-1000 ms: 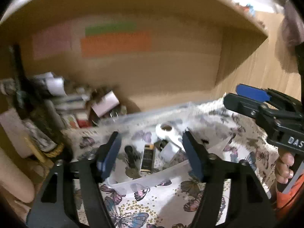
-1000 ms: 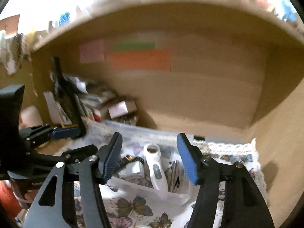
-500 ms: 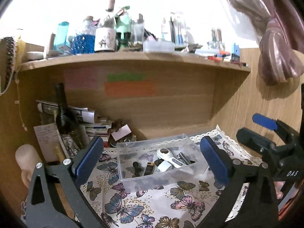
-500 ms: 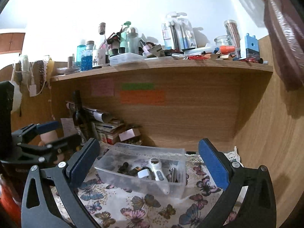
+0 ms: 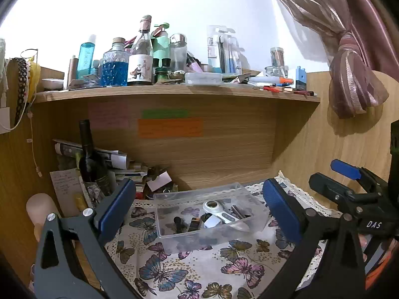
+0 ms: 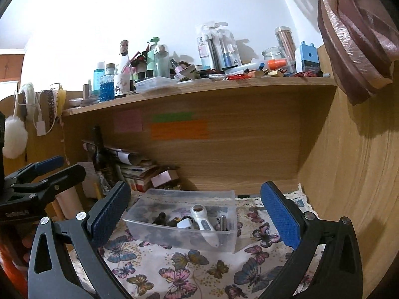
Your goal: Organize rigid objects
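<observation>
Clear plastic bin [image 5: 207, 214] sits on the butterfly cloth [image 5: 199, 271] near the back edge of the tabletop, w/ small rigid bits already inside: white handheld device [image 6: 203, 220], dark bottle [image 5: 178, 223], metal pieces [image 5: 237, 211]. Probably gathered there so loose items stay in one spot. Left gripper [image 5: 197, 211] and right gripper [image 6: 194, 218] both have jaws spread wide, holding nothing, well apart from the bin and framing it. Judging by that, items look sorted; task near done or btw picks. Clutter pile [image 5: 119, 167] at back-left corner untouched.
</observation>
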A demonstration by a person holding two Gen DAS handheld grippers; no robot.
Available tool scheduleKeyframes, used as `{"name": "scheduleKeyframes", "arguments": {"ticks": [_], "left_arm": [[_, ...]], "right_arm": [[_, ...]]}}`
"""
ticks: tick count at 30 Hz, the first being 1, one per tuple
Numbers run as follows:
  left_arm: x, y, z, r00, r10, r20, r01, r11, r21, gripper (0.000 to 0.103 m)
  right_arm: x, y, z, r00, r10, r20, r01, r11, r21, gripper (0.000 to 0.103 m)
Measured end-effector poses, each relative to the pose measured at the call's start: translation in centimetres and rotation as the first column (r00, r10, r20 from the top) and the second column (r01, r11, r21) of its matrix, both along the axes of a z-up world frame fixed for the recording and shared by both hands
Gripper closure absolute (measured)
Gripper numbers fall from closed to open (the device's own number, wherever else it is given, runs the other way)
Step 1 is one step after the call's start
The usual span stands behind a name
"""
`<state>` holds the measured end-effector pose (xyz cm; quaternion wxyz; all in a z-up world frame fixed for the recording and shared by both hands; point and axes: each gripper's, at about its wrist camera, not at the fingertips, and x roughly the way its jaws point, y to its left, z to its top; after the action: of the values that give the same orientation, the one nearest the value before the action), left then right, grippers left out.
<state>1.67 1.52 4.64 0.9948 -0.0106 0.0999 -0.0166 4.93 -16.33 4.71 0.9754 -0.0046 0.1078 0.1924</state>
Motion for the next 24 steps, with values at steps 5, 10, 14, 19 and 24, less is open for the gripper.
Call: {"name": "scheduleKeyframes", "arguments": {"ticks": [5, 10, 14, 19, 24], "left_arm": [[-0.03, 0.00, 0.02, 1.000, -0.004, 0.001, 0.004, 1.000, 0.002, 0.000], [-0.03, -0.05, 0.04, 1.000, -0.003, 0.003, 0.003, 1.000, 0.001, 0.000], [-0.03, -0.04, 0.02, 1.000, -0.002, 0.003, 0.002, 1.000, 0.001, 0.000], [0.01, 0.00, 0.02, 1.000, -0.001, 0.003, 0.001, 1.000, 0.001, 0.000], [0.12, 0.01, 0.03, 1.000, -0.008, 0.000, 0.008, 1.000, -0.002, 0.000]], "right_arm": [[-0.25, 0.17, 0.11, 1.000, 0.003, 0.008, -0.003, 1.000, -0.003, 0.000], [-0.25, 0.27, 0.09, 1.000, 0.003, 0.008, -0.003, 1.000, -0.006, 0.000], [-0.22, 0.21, 0.11, 1.000, 0.003, 0.009, -0.003, 1.000, -0.006, 0.000], [-0.31, 0.23, 0.05, 1.000, -0.005, 0.009, 0.005, 1.000, 0.001, 0.000], [-0.30, 0.04, 0.06, 1.000, -0.011, 0.005, 0.011, 1.000, 0.013, 0.000]]}}
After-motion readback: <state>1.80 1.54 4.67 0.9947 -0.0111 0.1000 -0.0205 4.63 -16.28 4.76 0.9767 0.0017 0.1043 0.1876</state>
